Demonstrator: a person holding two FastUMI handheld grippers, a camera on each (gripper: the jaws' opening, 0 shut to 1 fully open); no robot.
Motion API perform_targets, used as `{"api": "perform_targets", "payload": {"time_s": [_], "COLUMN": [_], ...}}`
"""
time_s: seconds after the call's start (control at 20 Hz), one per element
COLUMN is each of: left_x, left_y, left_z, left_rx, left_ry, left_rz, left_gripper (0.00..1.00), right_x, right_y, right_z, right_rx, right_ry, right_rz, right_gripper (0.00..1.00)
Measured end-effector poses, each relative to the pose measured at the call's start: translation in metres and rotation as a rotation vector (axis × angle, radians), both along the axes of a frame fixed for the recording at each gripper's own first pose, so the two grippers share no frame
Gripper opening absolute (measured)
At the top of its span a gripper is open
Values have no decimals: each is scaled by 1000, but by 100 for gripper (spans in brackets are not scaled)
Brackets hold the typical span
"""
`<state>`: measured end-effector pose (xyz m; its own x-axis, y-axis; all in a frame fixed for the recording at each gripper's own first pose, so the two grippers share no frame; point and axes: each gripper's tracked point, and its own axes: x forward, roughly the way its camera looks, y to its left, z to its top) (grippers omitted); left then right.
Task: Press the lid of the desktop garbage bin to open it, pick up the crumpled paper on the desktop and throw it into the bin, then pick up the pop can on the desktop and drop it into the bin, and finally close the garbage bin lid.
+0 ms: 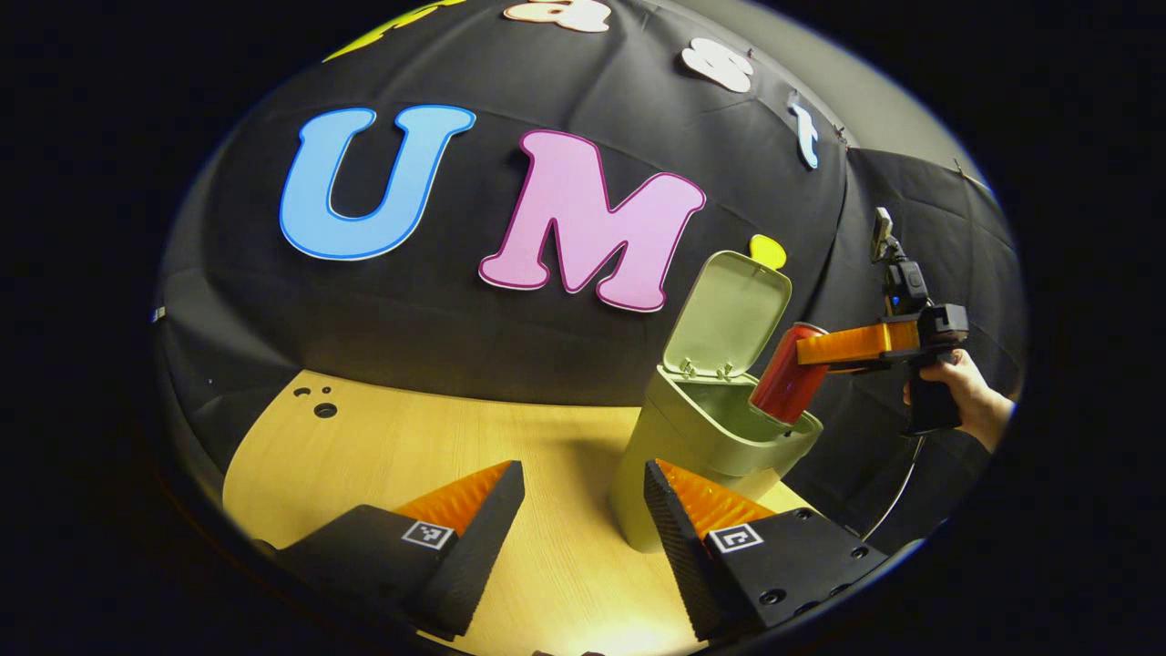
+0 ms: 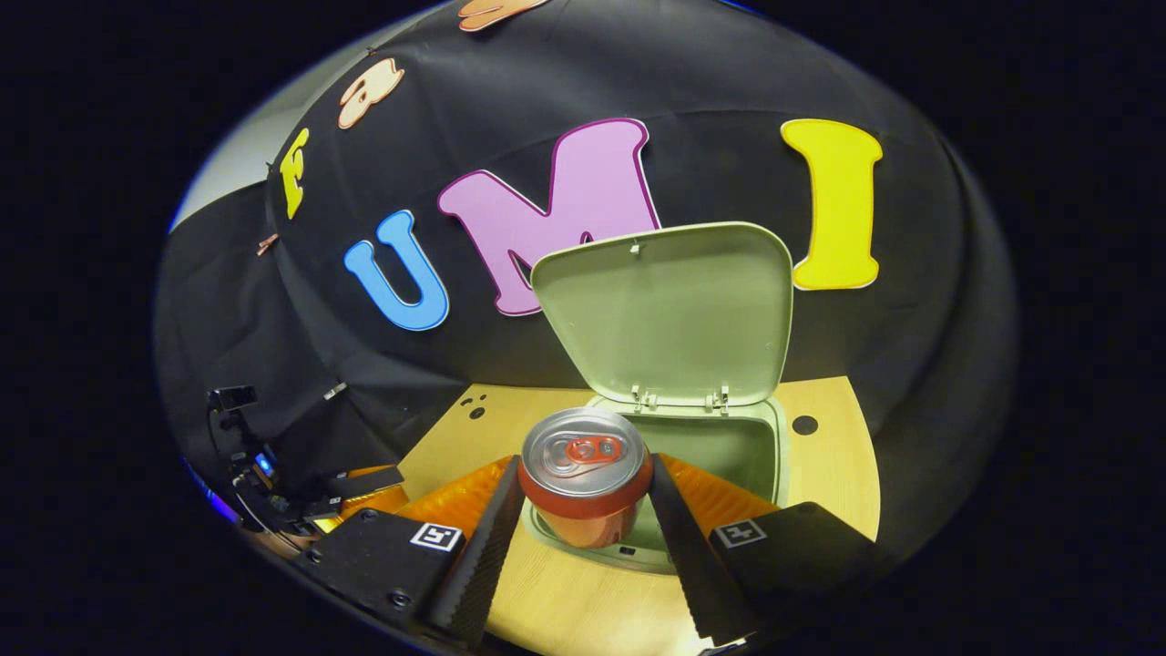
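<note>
The pop can [image 2: 586, 474] is the thing in play: it hangs tilted over the open mouth of the garbage bin [image 1: 701, 456], its lower end already dipping past the rim in the left gripper view. The right gripper [image 2: 583, 506] has it clamped, one finger pressing each side of the can's body, with the pull-tab top facing the camera in the right gripper view. The lid [image 2: 669, 310] stands upright on its hinge behind the opening, well out of the way.

I would say the third step is in hand, the can about to be dropped. The next move looks simple: let the fingers part so the can slides down inside, then draw the gripper back clear of the rim. After that only the lid remains to be pushed shut. The can's tilt against the rim might make it catch, so a slight nudge inward before release seems wise.

The left gripper [image 1: 583, 510] waits low over the wooden desktop [image 1: 383, 437], just beside the bin, its fingers spread wide and holding nothing.

By count: one bin, one lid, one can, two grippers, and one hand [image 1: 966, 392] visible on the right gripper's handle. I see no crumpled paper lying on the desktop; whether it sits inside the bin I cannot tell.
</note>
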<state>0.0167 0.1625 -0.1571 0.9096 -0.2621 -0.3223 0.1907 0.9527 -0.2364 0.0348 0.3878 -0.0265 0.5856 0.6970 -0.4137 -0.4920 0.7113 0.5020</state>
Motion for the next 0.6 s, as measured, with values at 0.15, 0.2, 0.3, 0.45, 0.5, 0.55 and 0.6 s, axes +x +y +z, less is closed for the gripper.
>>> {"api": "perform_targets", "payload": {"time_s": [0.15, 0.2, 0.3, 0.45, 0.5, 0.55, 0.6], "left_x": [0, -1, -1, -3, -4, -3, -4], "left_y": [3, 5, 5, 9, 10, 11, 11], "left_z": [1, 0, 0, 0, -1, -1, -2], "left_rx": [3, 3, 6, 10, 11, 11, 10], "left_ry": [1, 1, 3, 5, 6, 8, 9], "left_rz": [10, 12, 15, 21, 22, 26, 27], "left_gripper": [86, 86, 86, 87, 86, 86, 86], "right_x": [9, 11, 14, 13, 13, 13, 12], "right_y": [9, 12, 17, 21, 21, 20, 21], "right_z": [-13, -18, -30, -47, -53, -58, -63], "right_rx": [-10, -12, -18, -26, -31, -41, -48], "right_ry": [9, 17, 32, 72, 82, 91, 98], "right_rz": [0, 0, -2, -7, -9, -13, -12], "right_gripper": [84, 84, 84, 84, 84, 84, 84]}}
